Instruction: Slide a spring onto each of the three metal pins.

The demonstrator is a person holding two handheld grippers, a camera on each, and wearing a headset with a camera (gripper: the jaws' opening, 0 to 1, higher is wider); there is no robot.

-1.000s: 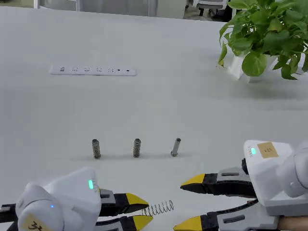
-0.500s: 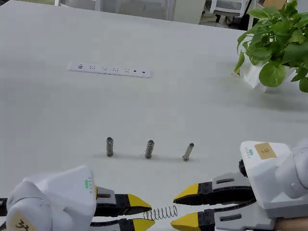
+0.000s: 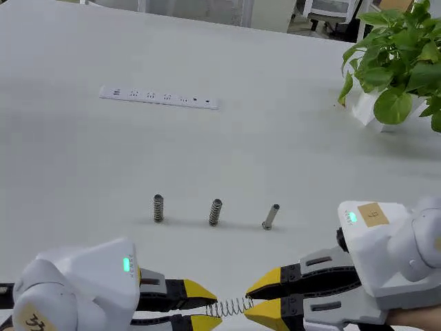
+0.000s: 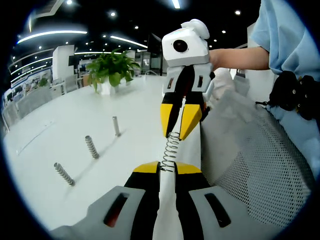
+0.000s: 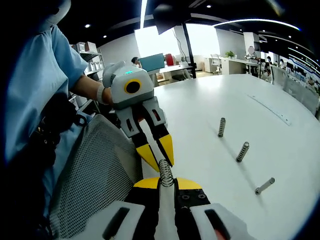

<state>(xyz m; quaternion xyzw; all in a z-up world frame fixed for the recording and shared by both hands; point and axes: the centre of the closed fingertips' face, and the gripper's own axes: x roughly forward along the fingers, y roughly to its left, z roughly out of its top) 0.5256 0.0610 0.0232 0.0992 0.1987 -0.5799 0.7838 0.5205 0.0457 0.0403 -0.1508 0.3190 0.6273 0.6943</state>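
Three metal pins stand in a row on the white table. The left pin (image 3: 158,207) and the middle pin (image 3: 216,212) each carry a spring. The right pin (image 3: 271,216) is bare and leans a little. A loose spring (image 3: 231,306) hangs level between the two grippers near the table's front edge. My left gripper (image 3: 215,310) is shut on its left end. My right gripper (image 3: 249,303) is shut on its right end. In the left gripper view the spring (image 4: 170,148) runs from my own jaws up to the right gripper (image 4: 178,127). The bare pin (image 5: 264,186) lies right of my right gripper's jaws.
A white power strip (image 3: 158,97) lies at the back left of the table. A leafy plant (image 3: 396,55) in a white pot stands at the back right. A mesh chair (image 4: 250,165) and the person's blue clothing are close behind the grippers.
My right gripper has moved left to the spring's free end and its jaws have shut on it. The left gripper keeps its hold. The head camera has shifted.
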